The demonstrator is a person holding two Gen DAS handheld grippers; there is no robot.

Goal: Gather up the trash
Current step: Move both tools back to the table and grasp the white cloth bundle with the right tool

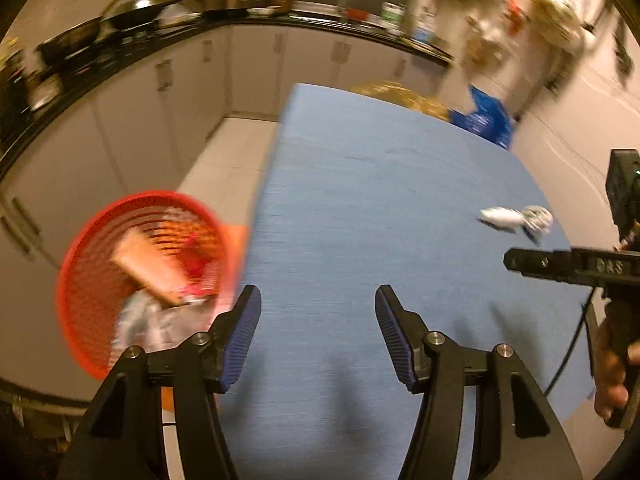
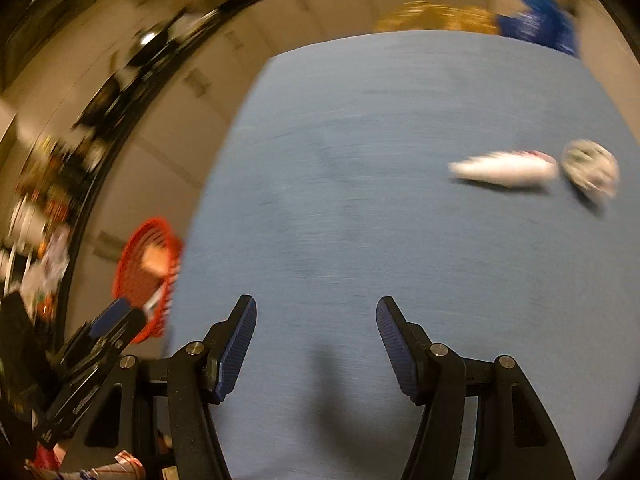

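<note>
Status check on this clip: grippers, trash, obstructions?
Left gripper and right gripper open, empty. Two crumpled wrappers left on blue table. Red basket holds trash. Path clear.

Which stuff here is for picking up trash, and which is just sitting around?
For the job: white wrapper, crumpled ball, red basket, both open grippers: left, right.

Just lying about: wok, blue bag, blue table.

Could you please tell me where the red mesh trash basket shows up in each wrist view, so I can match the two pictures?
Left wrist: the red mesh trash basket sits at lower left, beside the left edge of the blue table, trash inside.
Right wrist: the basket is small at the left edge, mid-height.
Shared landmark: the white crumpled wrapper on the table's right side.
</note>
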